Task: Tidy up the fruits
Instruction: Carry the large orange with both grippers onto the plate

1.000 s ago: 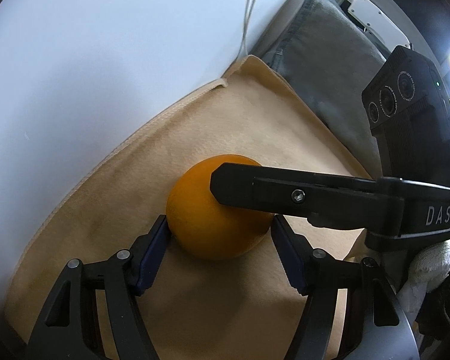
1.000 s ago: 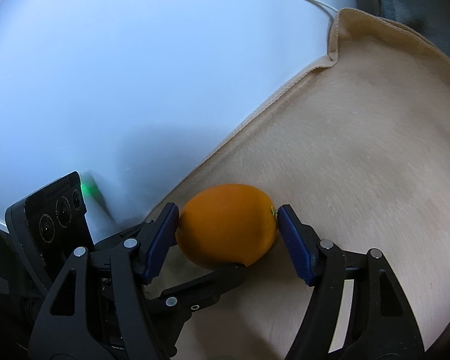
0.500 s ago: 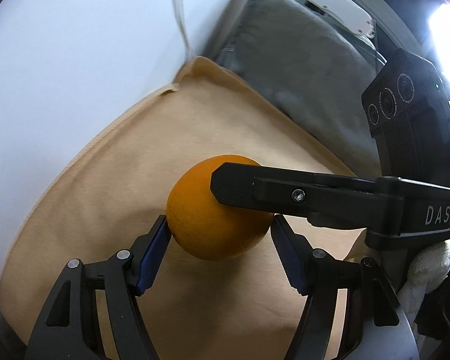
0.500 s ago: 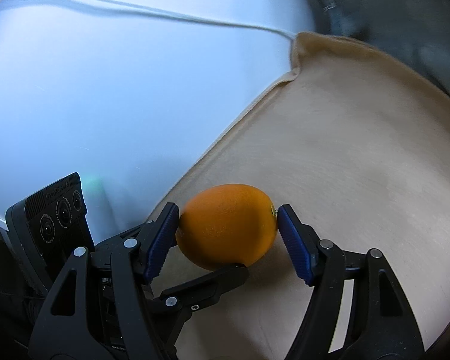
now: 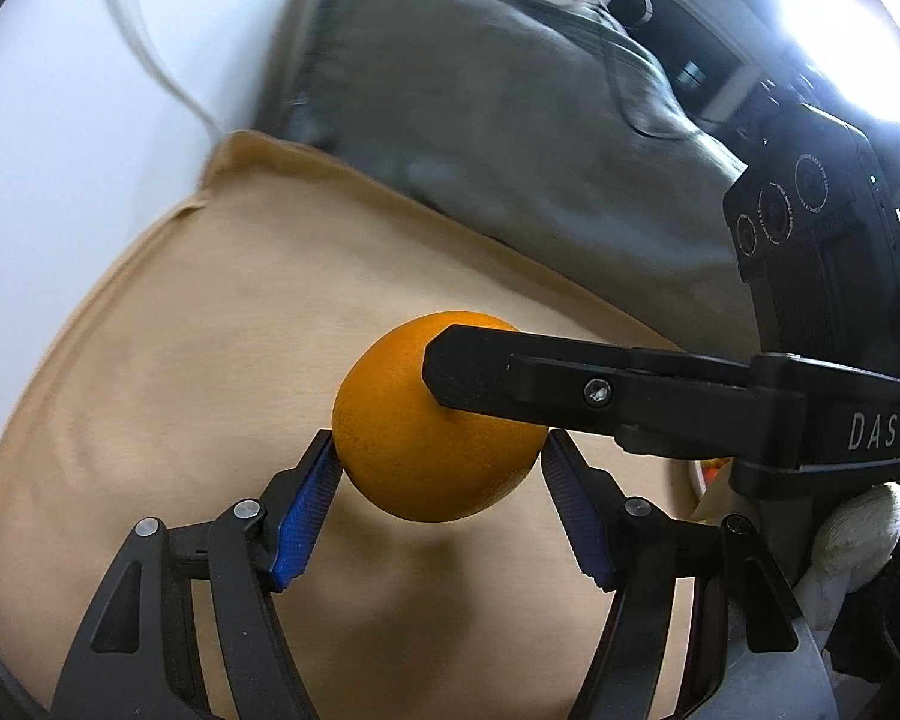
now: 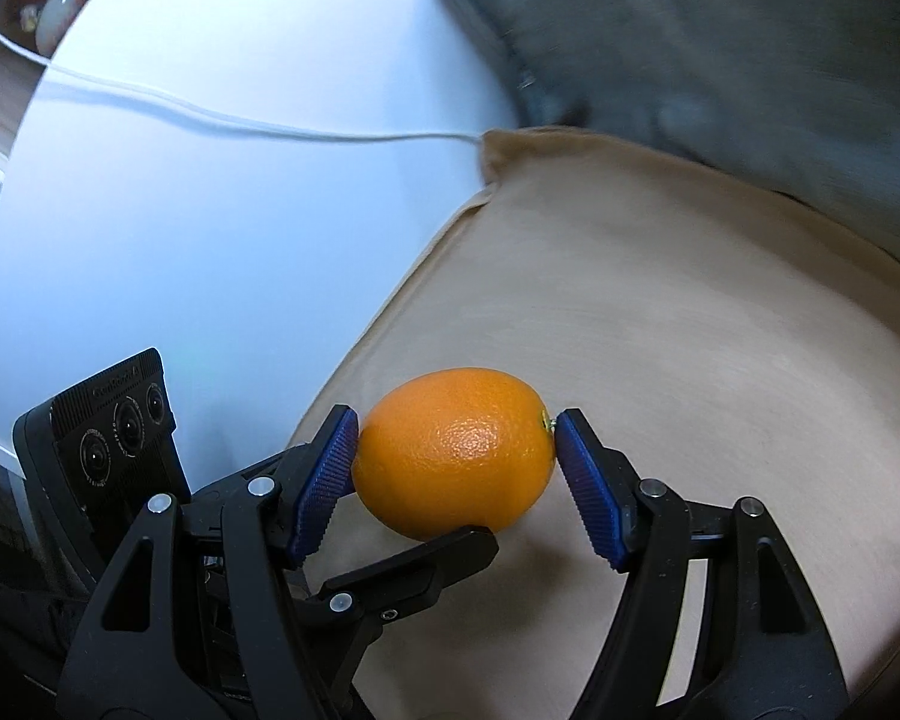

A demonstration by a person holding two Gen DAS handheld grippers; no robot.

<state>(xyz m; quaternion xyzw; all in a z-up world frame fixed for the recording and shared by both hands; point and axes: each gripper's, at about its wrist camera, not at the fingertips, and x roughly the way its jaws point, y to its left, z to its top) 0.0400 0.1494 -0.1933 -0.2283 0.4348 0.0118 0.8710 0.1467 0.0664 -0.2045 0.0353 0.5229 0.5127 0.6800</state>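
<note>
One orange (image 5: 414, 450) is held between both grippers above a beige cloth (image 5: 198, 360). My left gripper (image 5: 438, 462) is shut on the orange, its blue pads touching both sides. My right gripper (image 6: 456, 450) is also shut on the same orange (image 6: 456, 450), blue pads at its two ends. In the left wrist view, a finger (image 5: 570, 384) of the right gripper crosses in front of the orange from the right. In the right wrist view, a finger (image 6: 414, 570) of the left gripper lies under the orange.
A grey cushion (image 5: 510, 120) lies beyond the beige cloth (image 6: 660, 330). A white surface (image 6: 180, 240) with a thin white cable (image 6: 270, 129) sits to the left. A bright light (image 5: 840, 18) glares at the upper right.
Both grippers, still holding the orange, have lifted and tilted: the cloth's corner and the white surface have slid left and down, and the grey cushion has come more into view.
</note>
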